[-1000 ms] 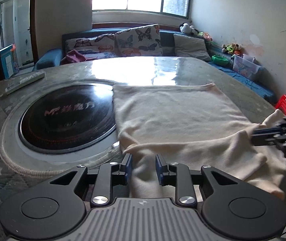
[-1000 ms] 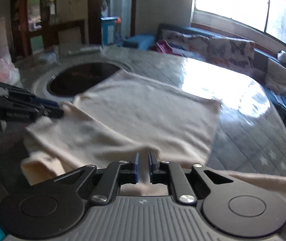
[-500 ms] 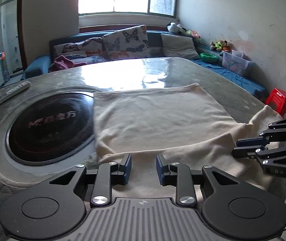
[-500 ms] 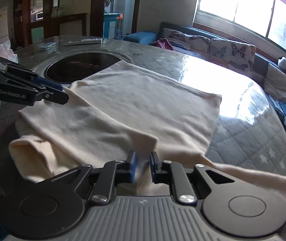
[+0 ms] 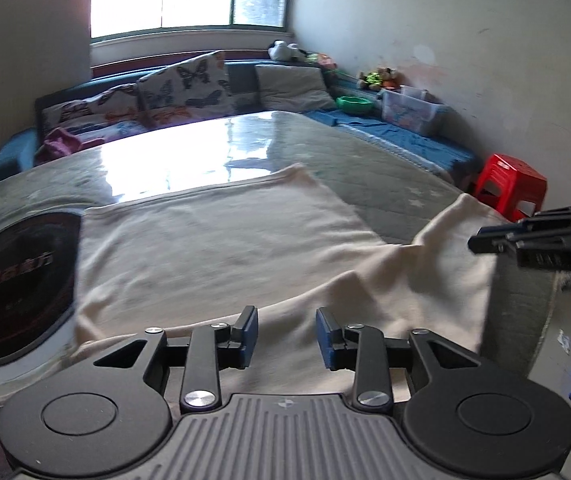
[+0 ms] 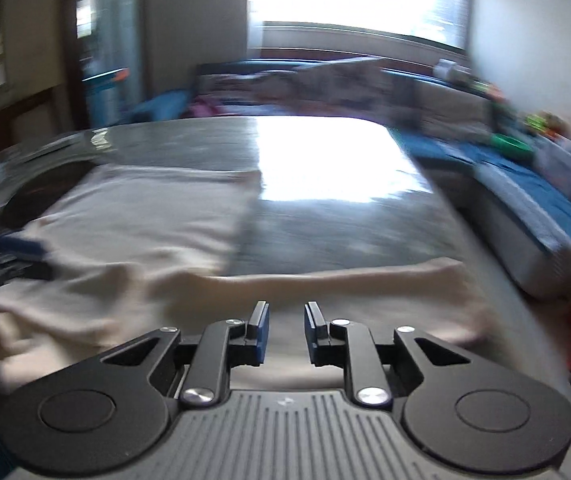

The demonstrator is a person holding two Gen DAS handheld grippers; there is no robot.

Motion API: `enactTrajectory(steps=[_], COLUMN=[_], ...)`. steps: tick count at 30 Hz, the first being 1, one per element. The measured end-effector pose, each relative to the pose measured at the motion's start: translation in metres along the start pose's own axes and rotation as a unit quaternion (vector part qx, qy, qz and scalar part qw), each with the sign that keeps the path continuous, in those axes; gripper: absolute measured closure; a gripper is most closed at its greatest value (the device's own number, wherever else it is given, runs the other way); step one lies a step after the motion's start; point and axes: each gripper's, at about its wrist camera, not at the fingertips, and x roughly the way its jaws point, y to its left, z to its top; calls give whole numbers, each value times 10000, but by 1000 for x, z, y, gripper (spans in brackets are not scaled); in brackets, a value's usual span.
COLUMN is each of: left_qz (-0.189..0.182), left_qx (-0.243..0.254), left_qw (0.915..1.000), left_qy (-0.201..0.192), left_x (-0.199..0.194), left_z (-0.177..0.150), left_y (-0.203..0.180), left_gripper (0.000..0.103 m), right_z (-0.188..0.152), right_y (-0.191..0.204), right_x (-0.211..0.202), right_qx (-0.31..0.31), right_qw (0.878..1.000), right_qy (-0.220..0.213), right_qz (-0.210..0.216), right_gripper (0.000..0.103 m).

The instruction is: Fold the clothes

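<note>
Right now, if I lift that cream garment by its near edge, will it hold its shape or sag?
Probably sag: the cream garment already wrinkles and drapes over the table edge. It looks light and soft. It may slide when dragged, since the tabletop looks glossy.

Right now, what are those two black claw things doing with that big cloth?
A person is folding a cream garment on a padded table, with a gripper in each hand. The left gripper and the right gripper are both opening, and the cloth lies under them, not pinched. The near edge lies doubled over, one sleeve stretches sideways, and a dark round cooktop sits beside it.
</note>
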Motion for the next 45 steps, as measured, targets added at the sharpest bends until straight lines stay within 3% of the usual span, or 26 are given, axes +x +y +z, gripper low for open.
enactTrajectory(steps=[8,13,19,22,23,33,45], left_qz=[-154,-162,-170,-137,-119,24,371], left_qx=[202,259,330,320,310,224,-70], left_qw=[9997,9995,9992,9993,9993,9997,9991], left_qy=[40,80,117,140,143,94,-204], left_x=[7,10,12,13,12,7,-21], left_z=[4,5,4,4,3,3,-5], left_y=[-24,-30,-36,-36,-35,-26,4], left_gripper=[60,59,58,57,57,55,53], right_z=[-12,-17,-22,-23,-23,1,60], right_y=[-79,-107,-117,-116,-116,-108,-46], right_x=[13,22,25,27,27,-17,-73], right_qx=[1089,1665,1883,1804,1805,1792,1098], right_qw=[9902,9825,9783,9800,9801,9803,9774], right_qy=[-35,-64,-214,-227,-239,-810,-1371], right_qz=[-875,-836,-833,-811,-787,-166,1173], right_gripper=[79,78,79,95,96,99,99])
